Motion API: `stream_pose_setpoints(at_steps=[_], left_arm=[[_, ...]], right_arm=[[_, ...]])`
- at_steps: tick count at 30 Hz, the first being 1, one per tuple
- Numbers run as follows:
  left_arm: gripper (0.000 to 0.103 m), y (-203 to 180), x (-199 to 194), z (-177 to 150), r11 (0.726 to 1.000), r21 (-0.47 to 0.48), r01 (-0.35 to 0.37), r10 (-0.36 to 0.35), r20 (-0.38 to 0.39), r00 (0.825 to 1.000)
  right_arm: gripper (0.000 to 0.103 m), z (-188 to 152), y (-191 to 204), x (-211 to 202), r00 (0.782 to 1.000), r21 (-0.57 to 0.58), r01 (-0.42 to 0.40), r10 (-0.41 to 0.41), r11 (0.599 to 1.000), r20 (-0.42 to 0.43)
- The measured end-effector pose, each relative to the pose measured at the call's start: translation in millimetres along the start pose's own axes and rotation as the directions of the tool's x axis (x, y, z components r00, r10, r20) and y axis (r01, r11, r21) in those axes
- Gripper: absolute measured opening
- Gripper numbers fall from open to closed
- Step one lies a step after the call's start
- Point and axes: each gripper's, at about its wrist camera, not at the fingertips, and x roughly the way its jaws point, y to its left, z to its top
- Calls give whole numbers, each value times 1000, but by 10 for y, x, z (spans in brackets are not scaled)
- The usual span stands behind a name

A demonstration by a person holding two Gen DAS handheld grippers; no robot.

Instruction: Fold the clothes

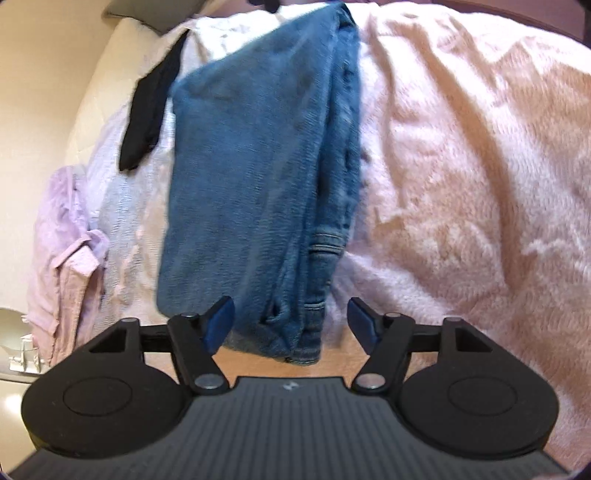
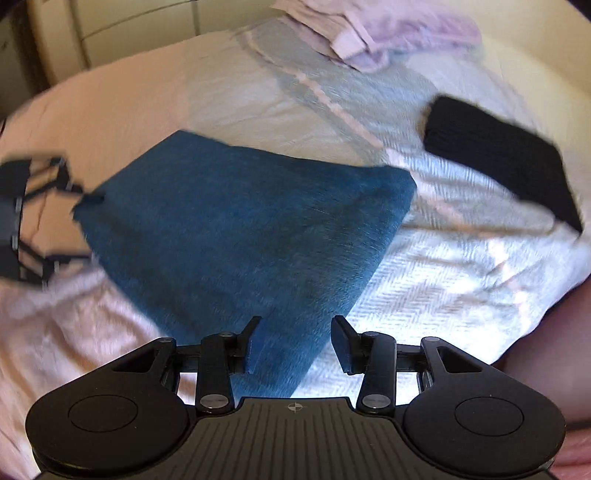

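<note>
1. Folded blue jeans (image 1: 258,177) lie centre-left in the left wrist view, on a pink fuzzy blanket (image 1: 461,166).
2. Left gripper (image 1: 291,321): jaws apart, the hem of the jeans lies between them, unpinched.
3. Right gripper (image 2: 295,343): jaws apart, nothing clamped, over the jeans' corner.
4. Black garment (image 2: 498,162) upper right; lilac shirt (image 2: 388,33) at top.

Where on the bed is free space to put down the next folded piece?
Free: the pink blanket right of the jeans, seen from the left wrist, is bare. A smaller patch of white bedspread lies between the jeans and the black garment. Crowded: the far corner, where the lilac clothes are piled.
</note>
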Motion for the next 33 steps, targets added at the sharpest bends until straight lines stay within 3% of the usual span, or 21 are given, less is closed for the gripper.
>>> stream_pose_setpoints(at_steps=[2,4,10,13,17,18,20,23,24,25,27,28,29,31,33], left_arm=[[64,25,-88,-6,999,-26,-23,24,27,999],[67,15,-157,21,998,-47,-49,51,53,997],[74,-120,-105,155,992,-69,-102,108,87,990],[74,-284,50,193,988,-47,-146,149,74,986],[76,-520,277,231,970,13,-244,244,28,969],[77,-562,321,245,962,23,-274,273,21,962],[79,-629,392,286,947,34,-318,318,7,948],[80,-717,483,355,926,58,-372,374,-14,927],[80,-735,513,383,920,66,-386,389,-28,921],[81,-740,540,411,915,69,-398,401,-42,915],[81,-727,592,473,904,69,-422,426,-85,901],[77,-722,611,526,899,65,-433,438,-119,891],[58,-725,609,591,899,57,-435,438,-152,886],[48,-769,538,777,898,30,-440,436,-211,875],[41,-856,362,982,887,-34,-461,443,-225,868]], right_arm=[[54,-75,219,-43,999,-112,32,-32,993,1],[56,-184,461,-32,998,-249,59,-57,967,18],[56,-504,953,263,993,-548,120,-88,828,83],[56,-684,1043,510,987,-659,157,-105,735,119],[61,-1055,1074,809,959,-786,281,-147,551,241],[61,-1121,1071,849,951,-796,307,-144,522,272],[61,-1196,1038,912,939,-799,341,-137,495,316],[59,-1195,967,991,925,-787,372,-130,492,356],[55,-1197,941,1013,921,-786,381,-123,488,370],[42,-1198,916,1035,917,-784,389,-116,484,383],[30,-1221,836,1019,909,-789,396,-77,470,411],[25,-1233,789,986,902,-788,405,-60,464,428],[22,-1243,732,940,892,-785,419,-45,457,450],[21,-1260,599,838,871,-774,447,-20,448,492],[21,-1249,409,728,855,-750,466,-21,469,518]])
